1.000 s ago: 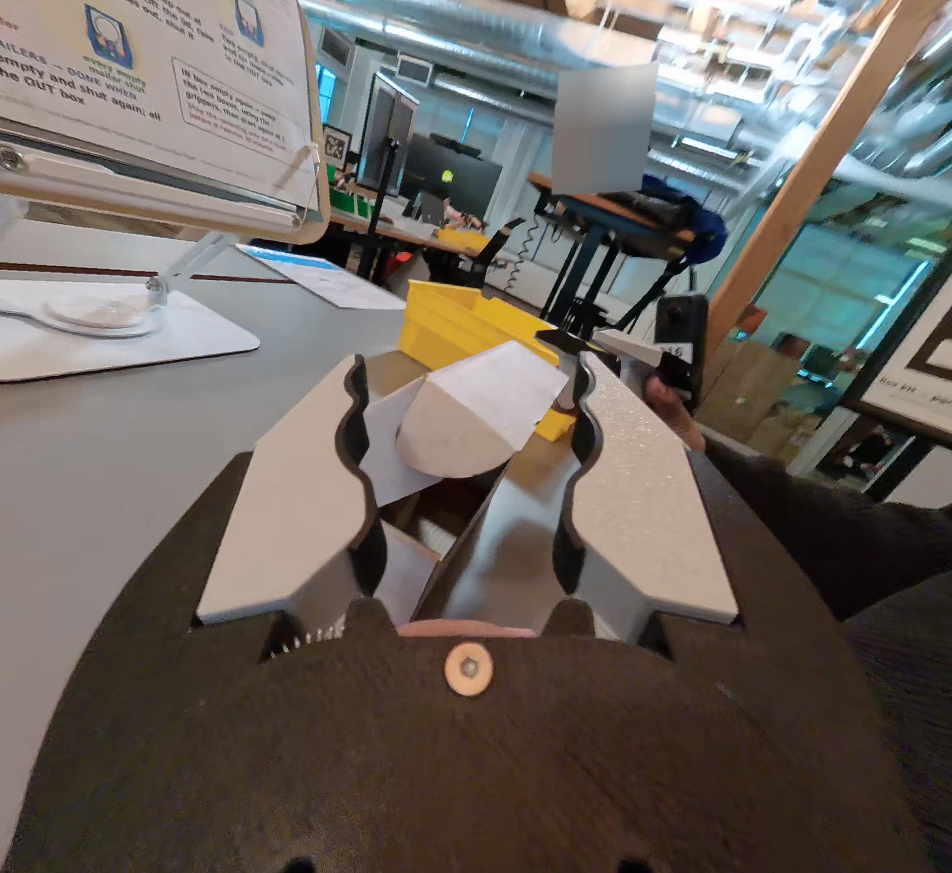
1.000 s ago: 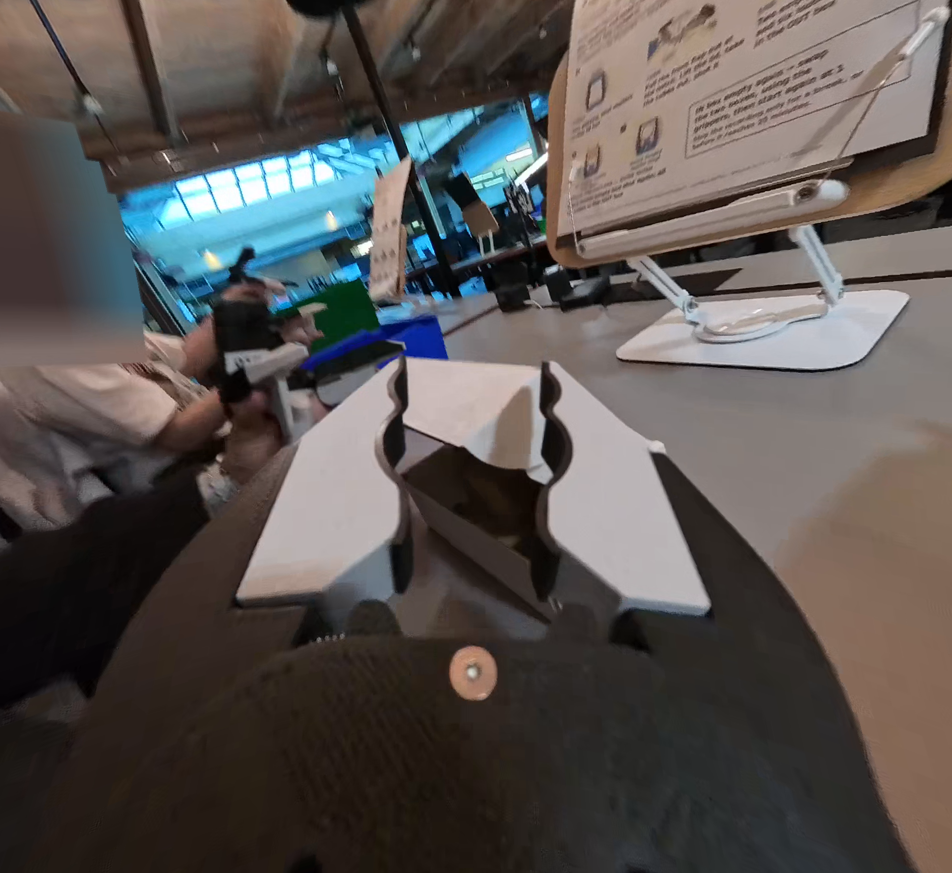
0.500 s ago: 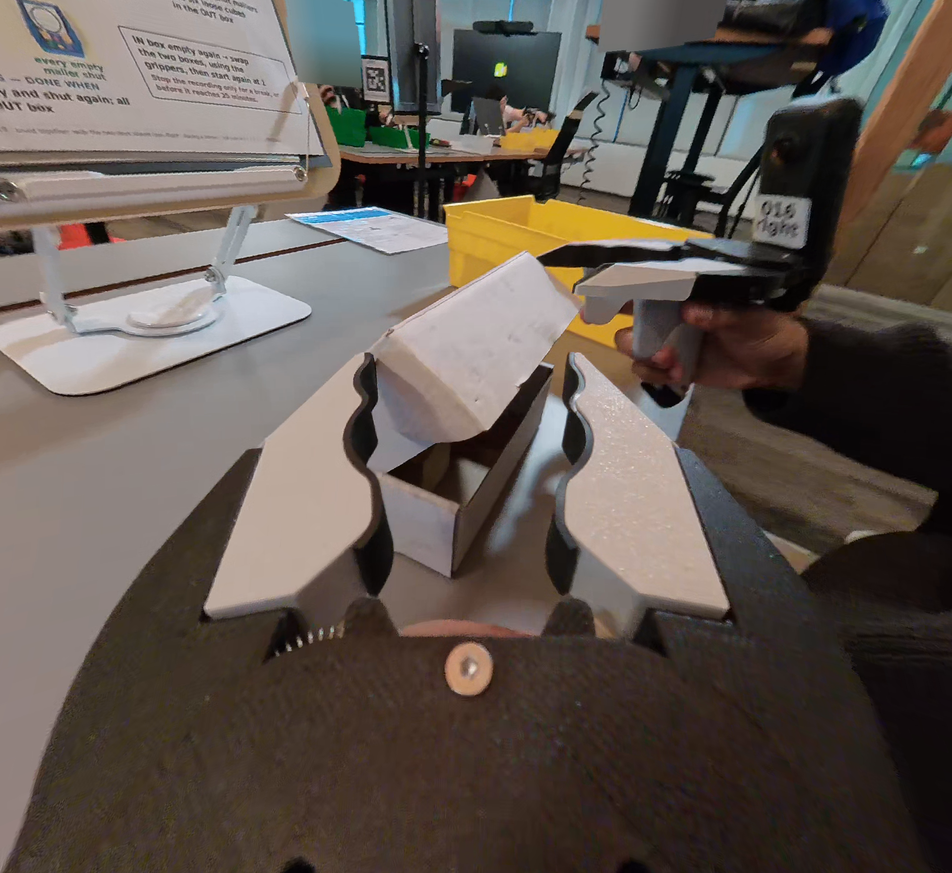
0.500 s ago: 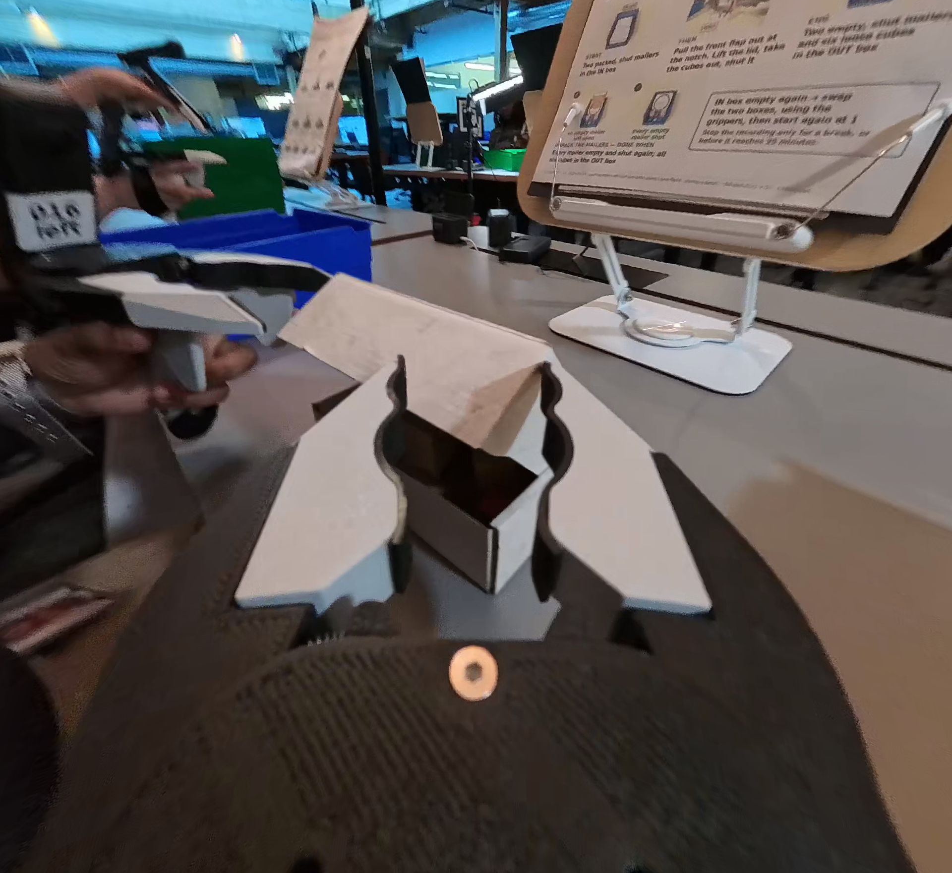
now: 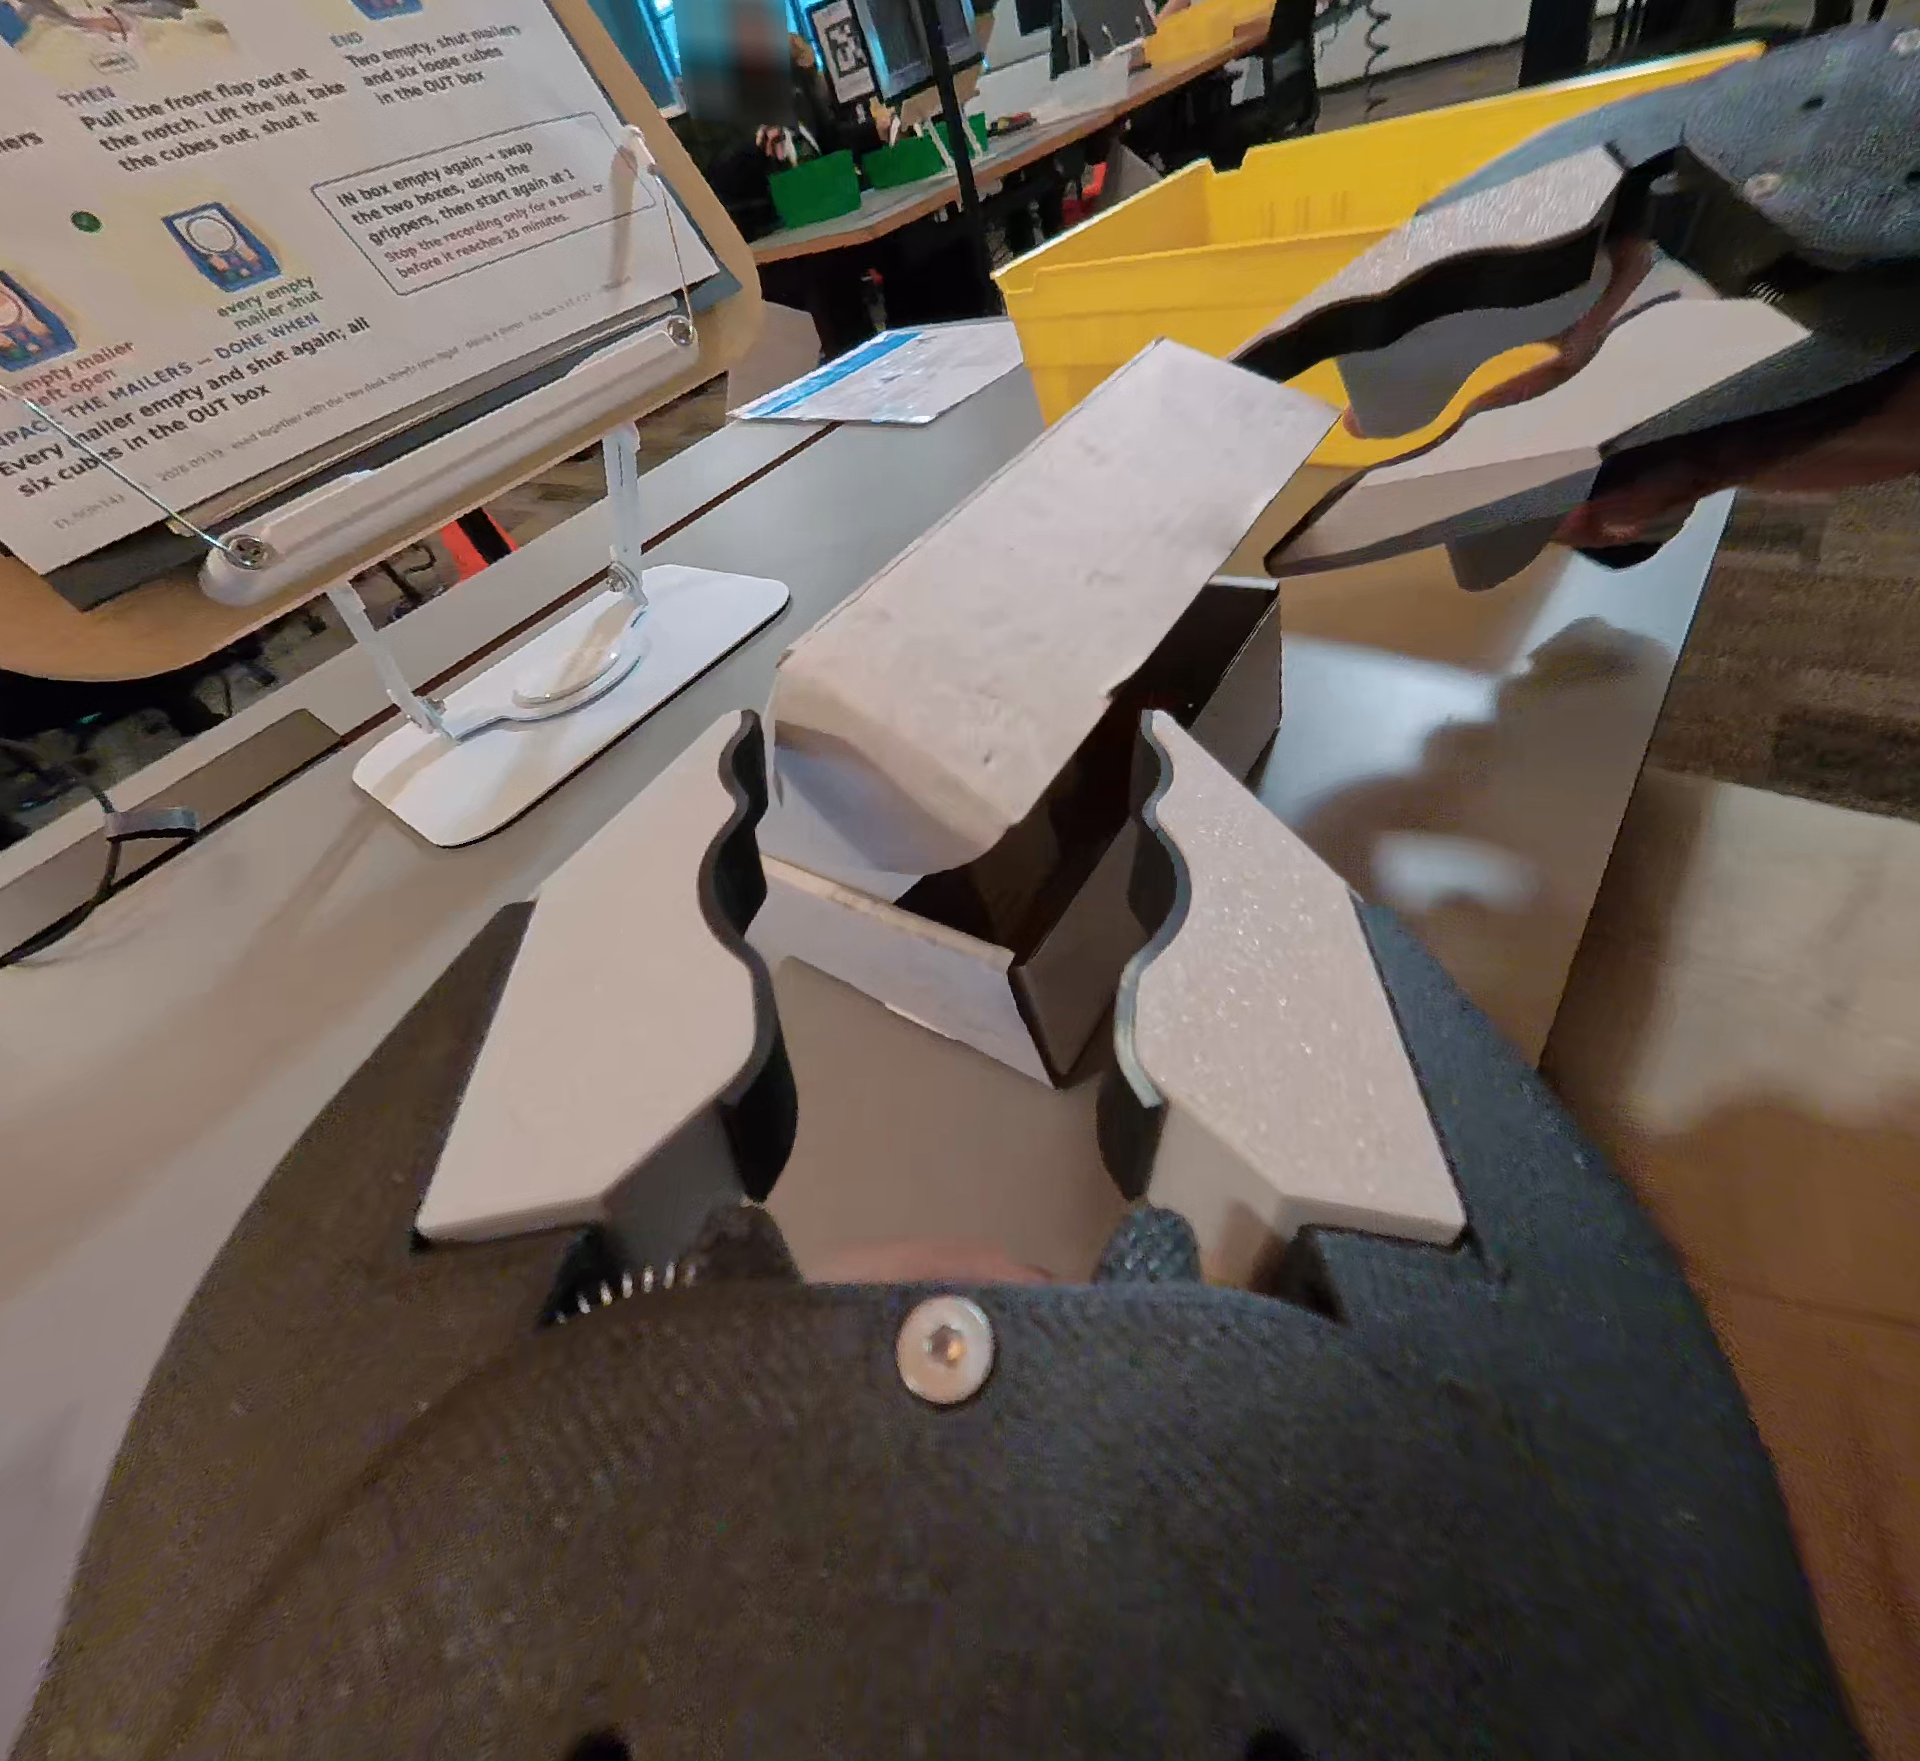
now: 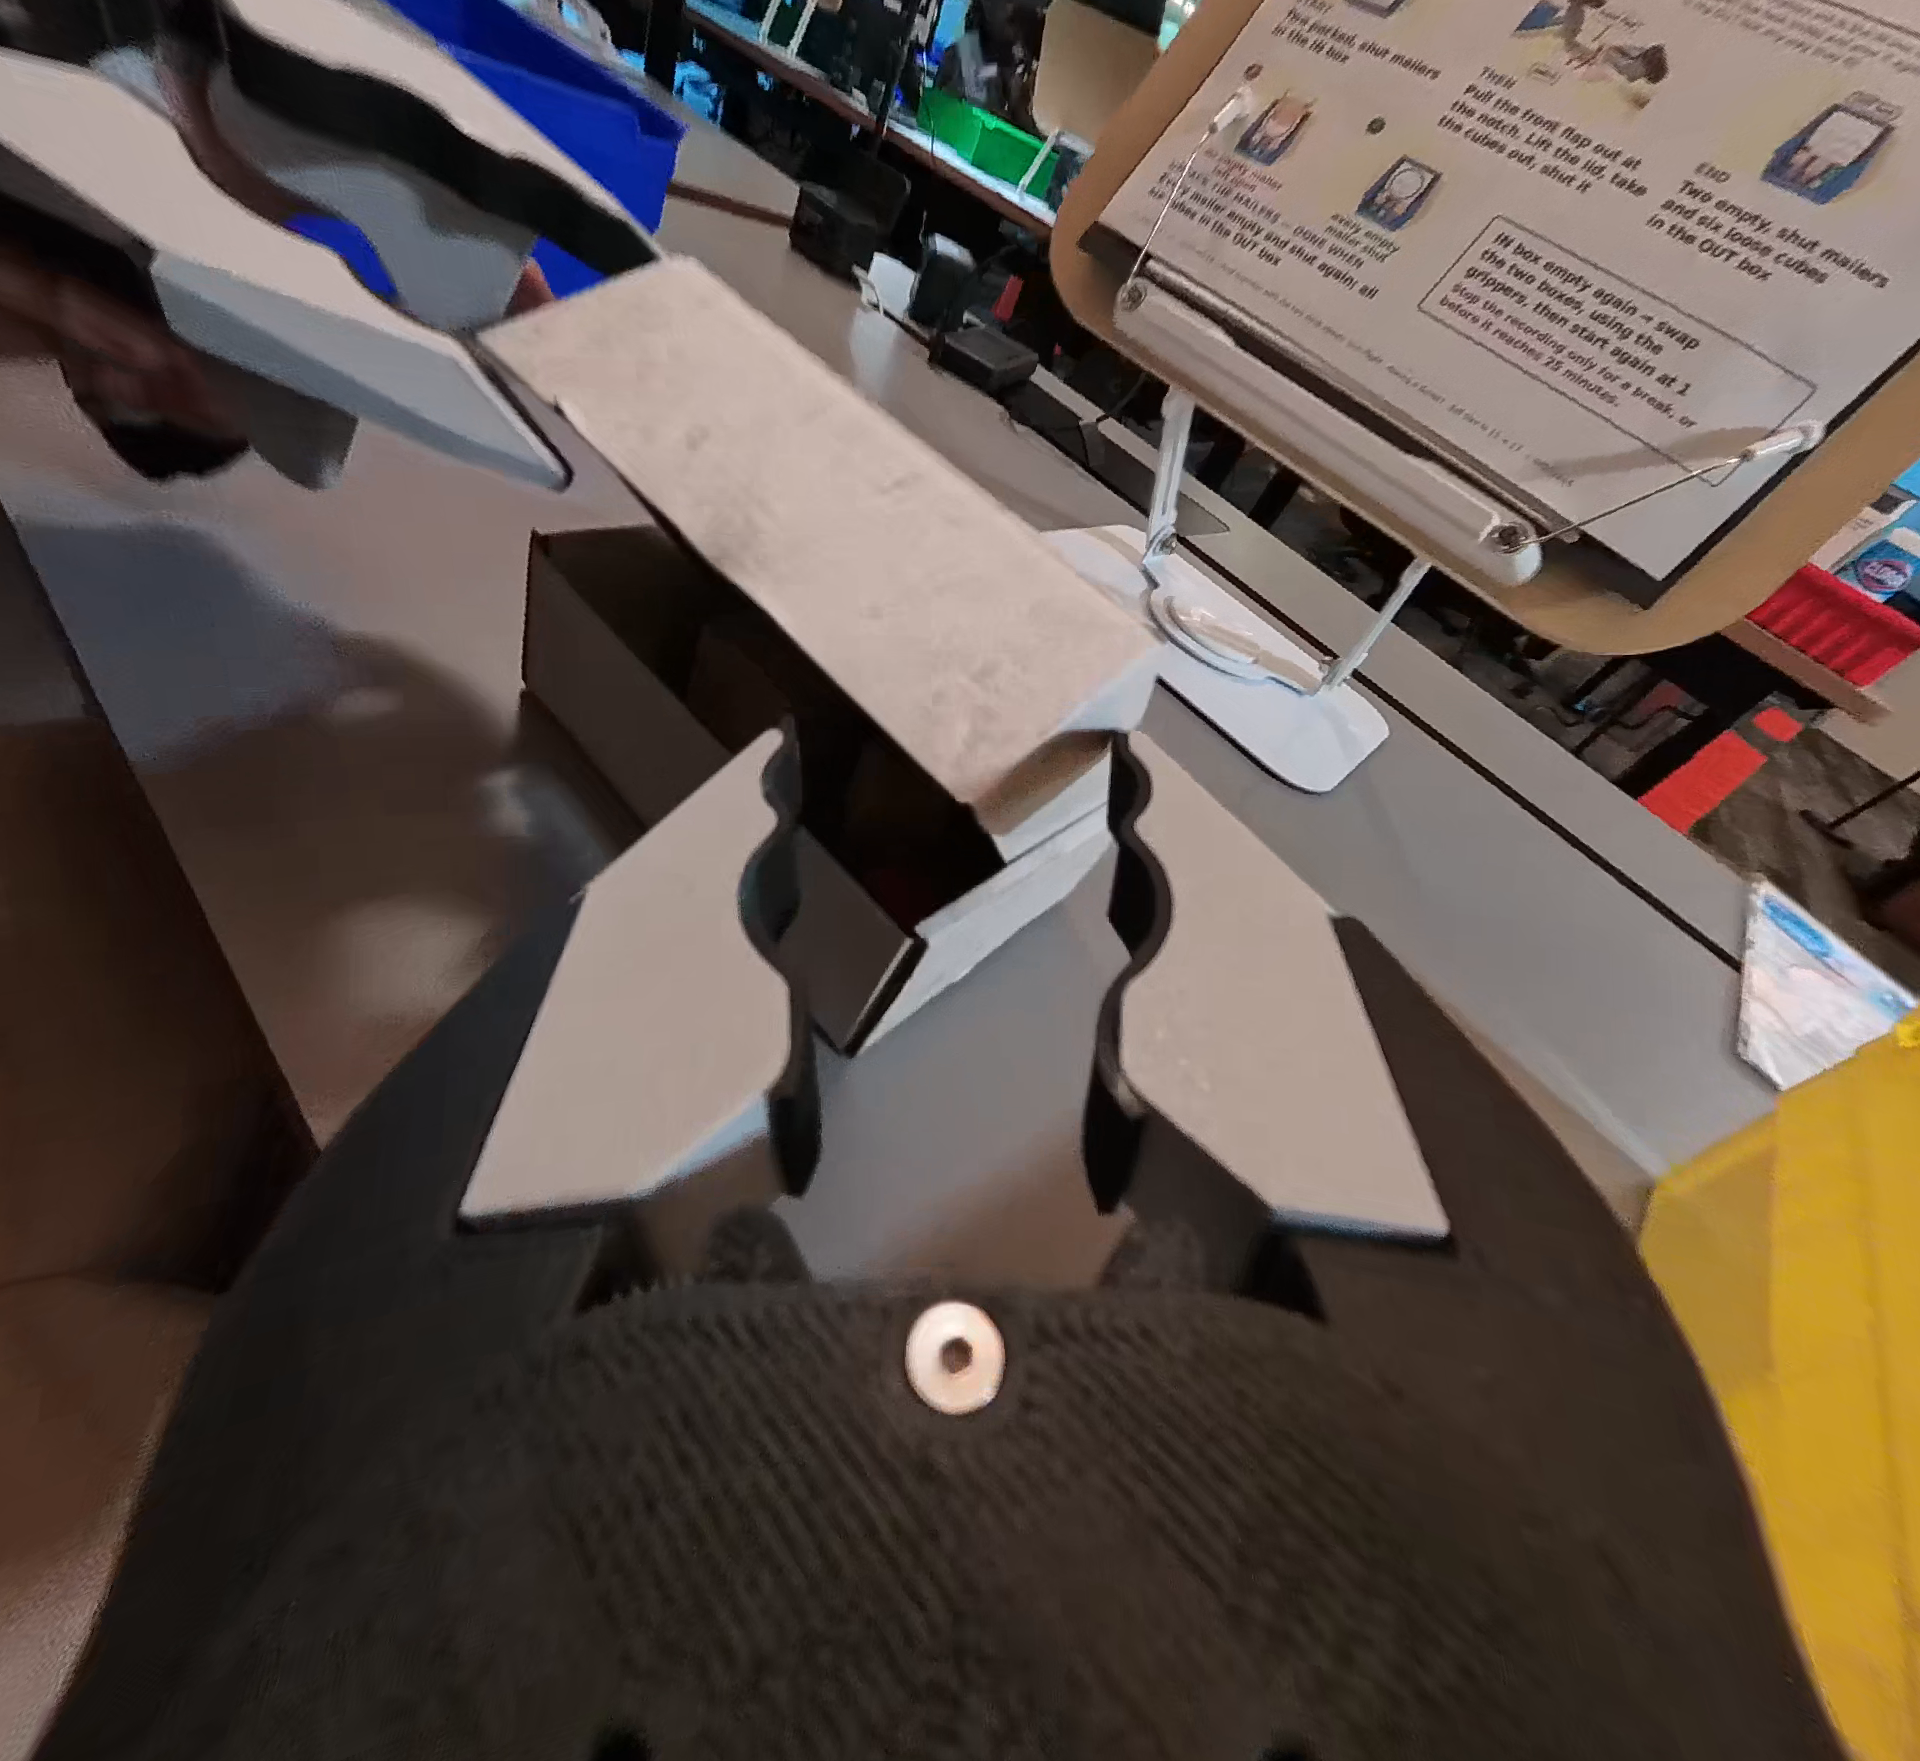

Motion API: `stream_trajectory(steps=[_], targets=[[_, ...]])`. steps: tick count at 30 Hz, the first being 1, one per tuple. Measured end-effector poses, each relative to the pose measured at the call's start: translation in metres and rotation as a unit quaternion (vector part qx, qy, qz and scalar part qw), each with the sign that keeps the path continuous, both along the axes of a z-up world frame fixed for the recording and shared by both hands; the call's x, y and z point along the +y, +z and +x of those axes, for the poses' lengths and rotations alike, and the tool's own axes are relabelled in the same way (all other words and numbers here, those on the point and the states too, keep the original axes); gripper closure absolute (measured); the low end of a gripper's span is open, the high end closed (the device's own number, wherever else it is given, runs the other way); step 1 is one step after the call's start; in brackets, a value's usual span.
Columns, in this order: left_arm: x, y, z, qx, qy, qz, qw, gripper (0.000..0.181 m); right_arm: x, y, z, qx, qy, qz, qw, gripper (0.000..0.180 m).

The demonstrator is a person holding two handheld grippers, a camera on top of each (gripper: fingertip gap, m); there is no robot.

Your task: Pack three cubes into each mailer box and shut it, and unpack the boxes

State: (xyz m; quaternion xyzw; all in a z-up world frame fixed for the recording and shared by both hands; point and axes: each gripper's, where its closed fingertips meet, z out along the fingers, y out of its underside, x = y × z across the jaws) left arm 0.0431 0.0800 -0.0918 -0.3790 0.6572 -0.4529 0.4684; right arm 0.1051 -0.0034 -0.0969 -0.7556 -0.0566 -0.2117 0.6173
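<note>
A: What does the left wrist view show?

B: The left gripper has its jaws spread wide, holding nothing. Between its fingers sits the near corner of a white mailer box on the grey desk. The box's lid is raised and tilted. The right gripper reaches in from the right, its tips at the lid's far end. Behind it is a yellow bin; to the left, an instruction sheet on a stand.

A: And the right wrist view?

B: The right gripper is wide open too, gripping nothing, framing the other end of the mailer box. The lid slants up over the dark inside; I cannot tell what the box holds. The left gripper meets the lid's far end, with a blue bin behind it.
</note>
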Motion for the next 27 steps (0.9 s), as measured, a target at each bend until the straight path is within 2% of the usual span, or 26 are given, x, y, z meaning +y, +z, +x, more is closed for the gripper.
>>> stream_trajectory(steps=[4, 9, 16, 18, 27], targets=[[0.002, -0.007, 0.002, 0.007, 0.007, 0.041, 0.999, 0.112, -0.001, -0.009, 0.001, -0.029, -0.007, -0.028, 0.999, 0.120], [0.002, -0.012, 0.005, 0.009, 0.016, 0.072, 0.997, 0.116, -0.005, 0.005, 0.004, -0.055, -0.021, 0.000, 0.998, 0.136], [0.004, -0.010, 0.006, -0.002, 0.028, 0.083, 0.996, 0.132, -0.009, 0.013, 0.007, -0.081, -0.037, 0.006, 0.996, 0.154], [0.004, -0.010, 0.005, -0.003, 0.028, 0.084, 0.996, 0.136, -0.011, 0.016, 0.009, -0.072, -0.041, 0.011, 0.997, 0.162], [-0.002, -0.013, 0.003, 0.014, 0.012, 0.076, 0.997, 0.144, -0.018, 0.015, 0.016, 0.066, -0.030, 0.021, 0.997, 0.165]])
